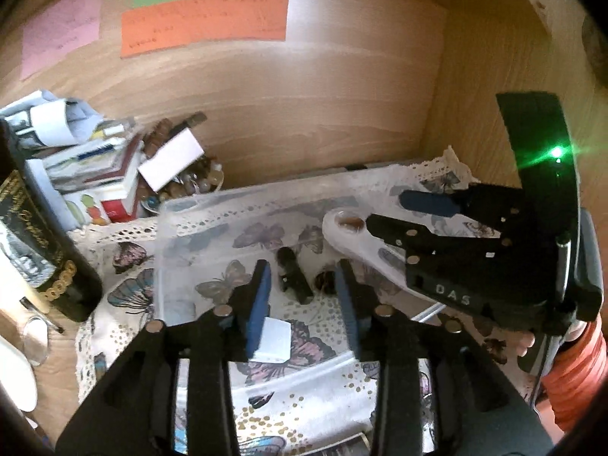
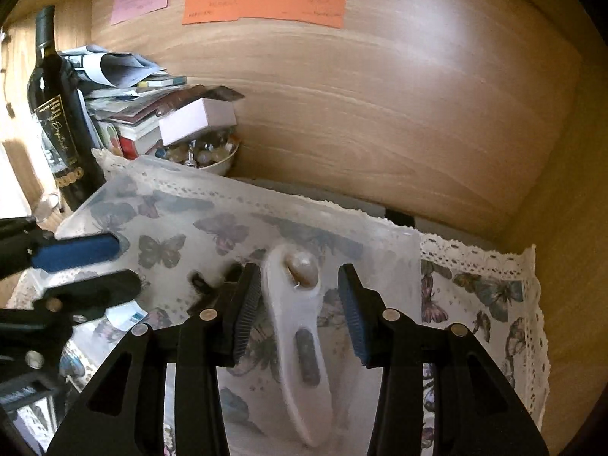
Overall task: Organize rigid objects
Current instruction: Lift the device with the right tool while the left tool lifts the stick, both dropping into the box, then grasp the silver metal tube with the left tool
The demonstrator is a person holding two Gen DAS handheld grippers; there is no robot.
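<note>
A clear plastic bin [image 1: 197, 209] [image 2: 399, 250] stands on a butterfly-print cloth. Inside lie a white handled tool [image 2: 300, 342] [image 1: 349, 235], a small black object [image 1: 292, 277] [image 2: 199, 283], a small brown item [image 1: 325, 281] and a white card [image 1: 275, 340] [image 2: 125, 317]. My left gripper [image 1: 304, 288] is open over the bin, above the black object. My right gripper [image 2: 300, 296] is open with the white tool lying between its fingers; it shows in the left wrist view [image 1: 395, 212] at the right. The left gripper shows in the right wrist view [image 2: 121, 266] at the left.
A dark wine bottle [image 2: 57, 106] [image 1: 41, 254] stands at the left. Behind it are stacked books and papers [image 2: 125, 102] [image 1: 87, 159], a white box [image 2: 197, 117] and a bowl of small round things [image 2: 205, 155]. Wooden walls with coloured notes [image 2: 266, 0] close the back and right.
</note>
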